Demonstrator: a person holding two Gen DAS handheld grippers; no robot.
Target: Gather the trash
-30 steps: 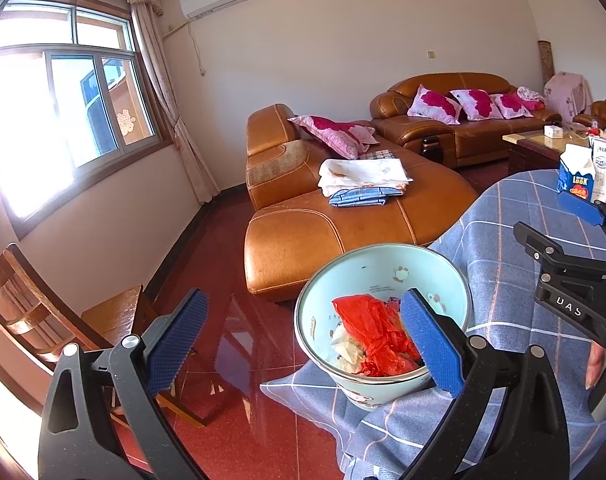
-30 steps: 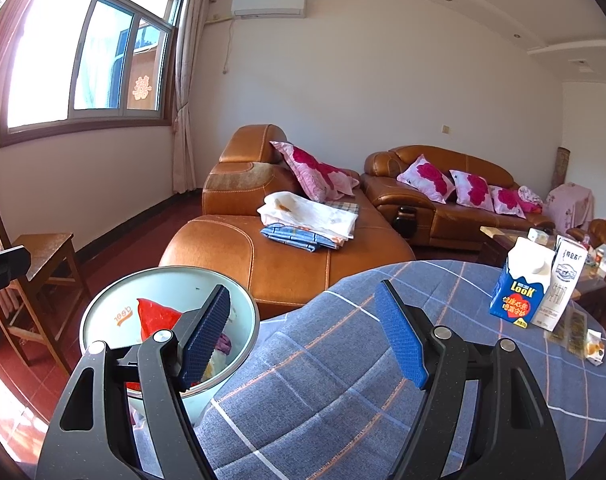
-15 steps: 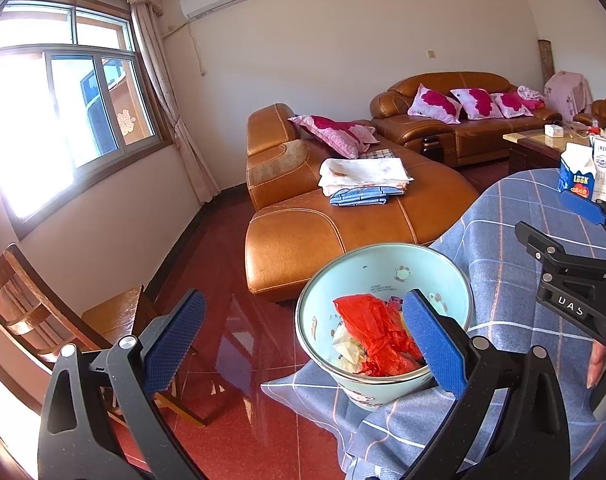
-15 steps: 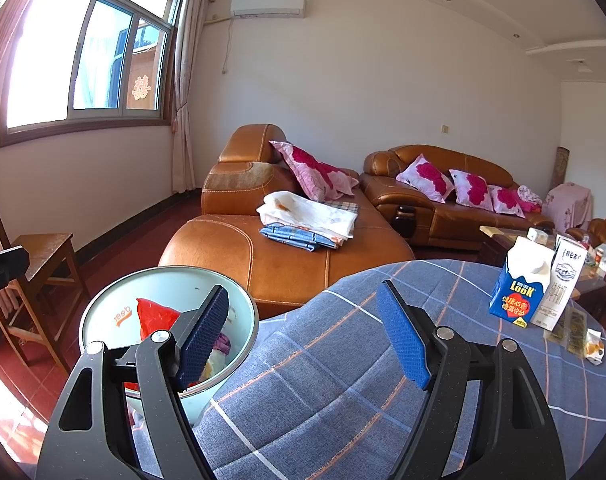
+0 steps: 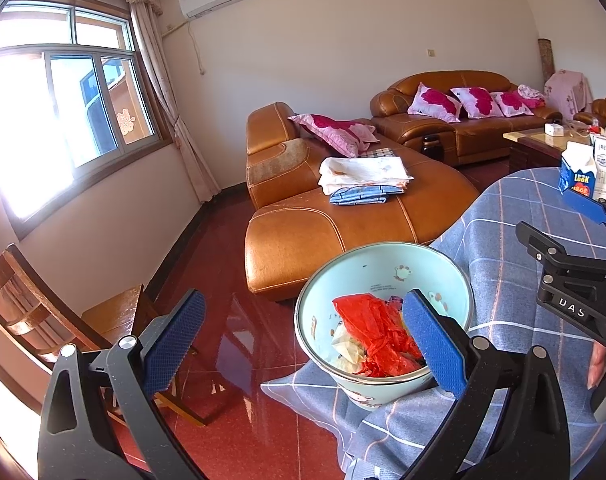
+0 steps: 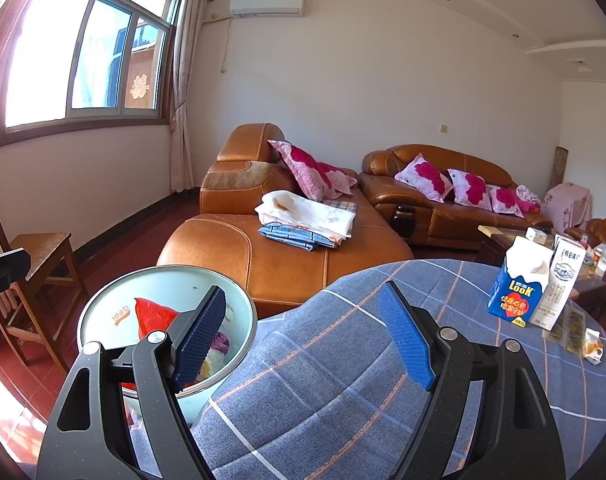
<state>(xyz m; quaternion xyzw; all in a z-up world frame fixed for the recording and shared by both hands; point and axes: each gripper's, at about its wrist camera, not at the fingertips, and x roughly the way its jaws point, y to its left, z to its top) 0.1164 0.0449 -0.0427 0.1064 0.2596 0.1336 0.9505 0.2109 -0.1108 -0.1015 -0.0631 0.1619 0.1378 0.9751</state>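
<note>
both my left gripper (image 5: 303,338) and right gripper (image 6: 303,336) gape wide and empty beside the bin (image 5: 383,264) of trash (image 5: 377,332), cartons (image 6: 519,284) well beyond it.

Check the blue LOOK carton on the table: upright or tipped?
Upright. The blue LOOK carton stands on its base on the plaid tablecloth, gable top up.

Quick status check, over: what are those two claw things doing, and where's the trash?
Left tool open, empty. Right tool open, empty, jaws just widened. Bin holds red bag; cartons and wrappers on tablecloth. Nothing in the way.
</note>
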